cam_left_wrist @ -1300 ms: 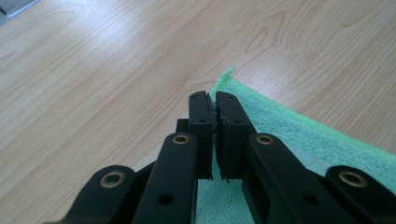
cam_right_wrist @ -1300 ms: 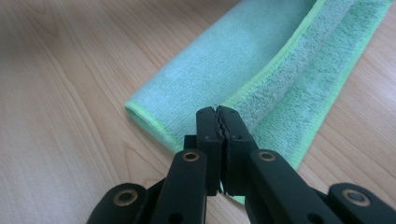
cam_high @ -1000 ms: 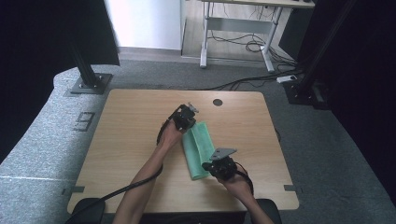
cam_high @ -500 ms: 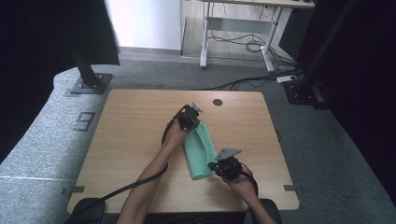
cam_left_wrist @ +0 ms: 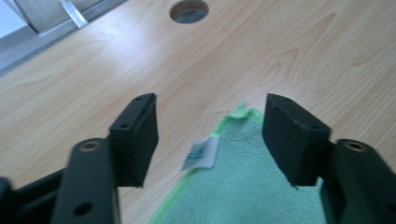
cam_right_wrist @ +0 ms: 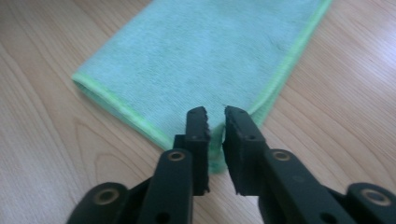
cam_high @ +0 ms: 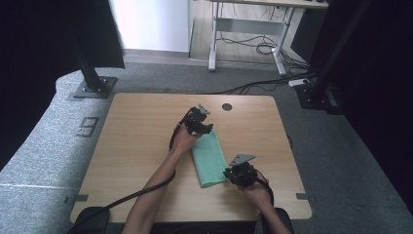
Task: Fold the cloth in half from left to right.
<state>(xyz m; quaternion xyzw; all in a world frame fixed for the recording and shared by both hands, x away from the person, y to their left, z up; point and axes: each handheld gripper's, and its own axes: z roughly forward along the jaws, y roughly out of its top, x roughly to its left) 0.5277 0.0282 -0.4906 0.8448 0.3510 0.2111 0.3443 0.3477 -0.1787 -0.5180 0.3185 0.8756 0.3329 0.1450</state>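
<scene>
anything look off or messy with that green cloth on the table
Nothing stands out. The green cloth lies folded flat on the wooden table, slightly diagonal, edges roughly even. Its small white tag pokes out at the far corner, between the open jaws of the left gripper, which have just been opening. No spills or damage.

The cloth (cam_right_wrist: 205, 56) is a soft, fuzzy green weave with a brighter stitched hem. The surface (cam_left_wrist: 261, 51) beneath it is smooth, pale wood grain. The jaws look matt black plastic.
</scene>
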